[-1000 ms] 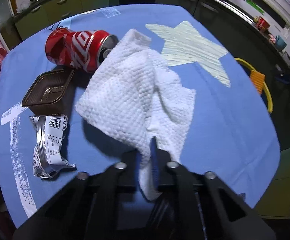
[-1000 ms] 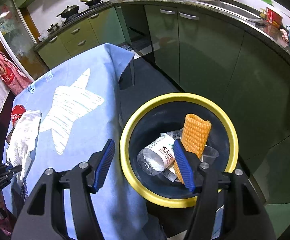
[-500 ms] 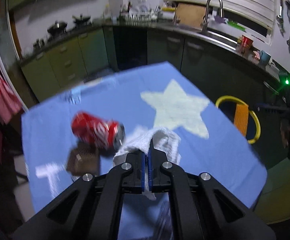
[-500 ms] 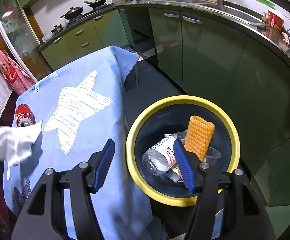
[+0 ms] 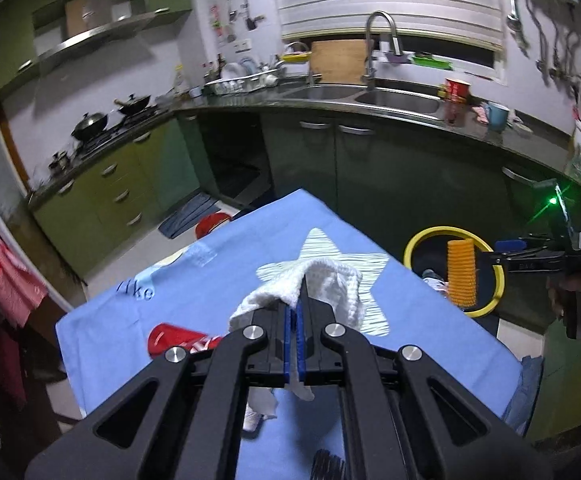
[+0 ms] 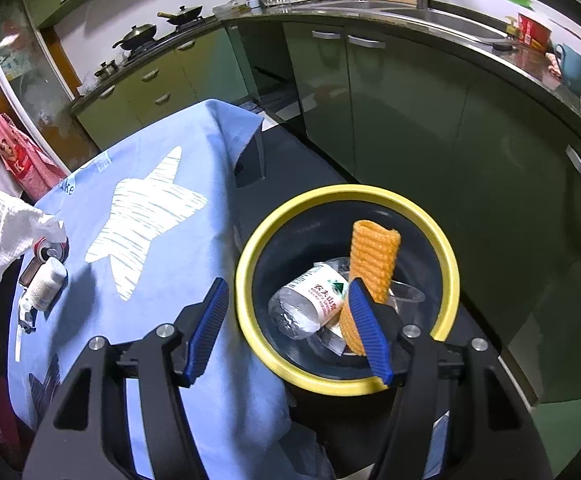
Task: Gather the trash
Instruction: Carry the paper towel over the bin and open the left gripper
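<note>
— While the left gripper (image 5: 294, 312) stays out of this, what does it hold?
— Jaws clamped on a white paper towel (image 5: 330, 284), frame centre.
— And the right gripper (image 6: 286, 320)?
— Jaws apart, empty, lower centre over the yellow-rimmed bin (image 6: 250, 248).

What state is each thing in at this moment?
left tongs: shut on the paper towel
paper towel: crumpled, held clear above the table
right tongs: open, empty, above the bin
bin: uncovered, partly filled
plastic bottle: lying in the bin
orange mesh sleeve: leaning upright in the bin
red can: lying on the table
</note>
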Demonstrator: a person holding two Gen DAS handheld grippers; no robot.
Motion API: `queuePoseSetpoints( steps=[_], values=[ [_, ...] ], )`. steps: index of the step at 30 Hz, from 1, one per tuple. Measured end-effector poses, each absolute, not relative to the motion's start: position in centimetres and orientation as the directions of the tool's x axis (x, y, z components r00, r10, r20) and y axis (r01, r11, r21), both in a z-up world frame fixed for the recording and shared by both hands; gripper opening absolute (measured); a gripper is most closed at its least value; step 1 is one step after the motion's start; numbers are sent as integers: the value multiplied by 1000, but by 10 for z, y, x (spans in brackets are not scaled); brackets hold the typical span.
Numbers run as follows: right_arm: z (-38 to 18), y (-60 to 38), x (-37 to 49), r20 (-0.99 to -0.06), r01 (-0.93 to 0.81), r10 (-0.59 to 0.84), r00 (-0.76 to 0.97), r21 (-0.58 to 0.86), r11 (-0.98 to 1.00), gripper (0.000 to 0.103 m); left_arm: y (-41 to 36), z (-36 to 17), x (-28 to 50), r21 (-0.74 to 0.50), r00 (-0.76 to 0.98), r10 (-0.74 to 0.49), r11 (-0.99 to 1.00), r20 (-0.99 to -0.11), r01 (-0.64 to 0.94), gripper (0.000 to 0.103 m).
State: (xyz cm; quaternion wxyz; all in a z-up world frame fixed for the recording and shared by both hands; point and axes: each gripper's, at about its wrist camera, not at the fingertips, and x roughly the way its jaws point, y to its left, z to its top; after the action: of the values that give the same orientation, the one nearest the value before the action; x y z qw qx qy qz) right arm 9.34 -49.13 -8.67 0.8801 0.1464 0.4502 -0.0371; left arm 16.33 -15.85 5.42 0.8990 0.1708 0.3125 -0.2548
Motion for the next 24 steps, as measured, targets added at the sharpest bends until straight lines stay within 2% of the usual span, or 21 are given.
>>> queuePoseSetpoints(
  steps=[13,24],
  values=[
    [-82,-526,56,-793,267,13,609,221,938,60,-276,49,152,147,545,-481,643,-687,752,3],
    [-90,-569,29,-794,345,-19,607,243,907,60,-427,2,161,94,383,-516,499,-766,861,3]
  ],
)
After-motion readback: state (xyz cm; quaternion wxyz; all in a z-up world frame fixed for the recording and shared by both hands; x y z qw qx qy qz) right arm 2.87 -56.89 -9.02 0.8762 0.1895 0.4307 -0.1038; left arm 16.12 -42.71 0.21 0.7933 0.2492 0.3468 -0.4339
